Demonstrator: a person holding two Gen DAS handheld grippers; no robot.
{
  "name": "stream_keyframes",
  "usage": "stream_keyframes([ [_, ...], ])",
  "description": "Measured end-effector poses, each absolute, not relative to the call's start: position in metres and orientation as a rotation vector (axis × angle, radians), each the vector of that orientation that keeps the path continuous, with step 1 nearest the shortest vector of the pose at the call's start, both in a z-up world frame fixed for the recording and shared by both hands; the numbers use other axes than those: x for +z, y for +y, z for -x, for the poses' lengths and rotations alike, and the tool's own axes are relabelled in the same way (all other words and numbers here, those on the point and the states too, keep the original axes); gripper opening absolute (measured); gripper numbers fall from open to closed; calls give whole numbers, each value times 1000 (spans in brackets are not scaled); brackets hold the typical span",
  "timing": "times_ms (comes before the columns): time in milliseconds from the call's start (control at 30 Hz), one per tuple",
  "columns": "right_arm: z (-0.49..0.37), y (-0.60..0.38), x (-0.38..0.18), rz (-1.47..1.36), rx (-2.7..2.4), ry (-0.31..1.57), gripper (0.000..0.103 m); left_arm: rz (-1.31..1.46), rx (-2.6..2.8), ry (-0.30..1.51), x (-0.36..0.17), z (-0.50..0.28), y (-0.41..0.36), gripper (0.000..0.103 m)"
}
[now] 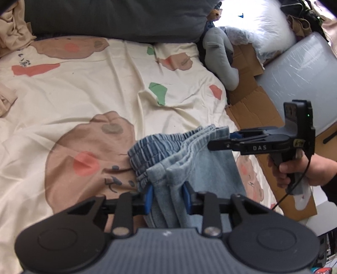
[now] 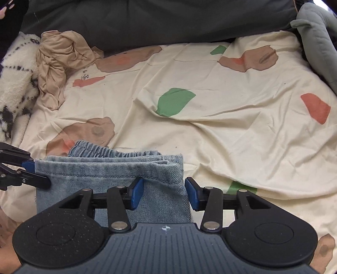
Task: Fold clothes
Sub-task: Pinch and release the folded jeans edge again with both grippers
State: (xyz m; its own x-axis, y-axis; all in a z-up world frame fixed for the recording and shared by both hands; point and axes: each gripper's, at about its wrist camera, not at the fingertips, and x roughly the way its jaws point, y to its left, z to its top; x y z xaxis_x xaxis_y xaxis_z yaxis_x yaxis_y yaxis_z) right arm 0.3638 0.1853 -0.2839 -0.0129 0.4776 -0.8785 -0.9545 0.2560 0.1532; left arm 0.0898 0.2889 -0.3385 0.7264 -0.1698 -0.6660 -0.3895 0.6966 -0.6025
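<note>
A folded pair of light blue jeans (image 1: 189,160) with an elastic waistband lies on the cream printed bedsheet (image 1: 84,88). My left gripper (image 1: 168,196) has its blue pads on either side of the near denim edge, with fabric bunched between them. My right gripper (image 2: 164,194) straddles the right corner of the jeans (image 2: 109,175), its jaws apart with denim between the pads. The right gripper also shows in the left wrist view (image 1: 219,141), at the jeans' right edge. The left gripper's fingers (image 2: 23,172) show at the jeans' left edge in the right wrist view.
A crumpled beige garment (image 2: 56,61) and a white fuzzy blanket (image 2: 14,88) lie at the bed's far left. A dark grey pillow (image 2: 158,19) runs along the back. A grey plush toy (image 1: 221,57), cardboard (image 1: 252,105) and a grey panel (image 1: 299,78) are right of the bed.
</note>
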Motion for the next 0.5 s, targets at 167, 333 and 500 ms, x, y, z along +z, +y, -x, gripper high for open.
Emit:
stream_keyframes([
  [167, -358, 176, -272, 573, 1261, 974, 21, 800, 148, 761, -332, -89, 286, 23],
  [333, -351, 157, -252, 536, 1241, 906, 10, 770, 137, 722, -312, -91, 278, 14],
  [500, -349, 140, -233, 513, 1197, 856, 9, 742, 110, 701, -295, -101, 272, 14],
])
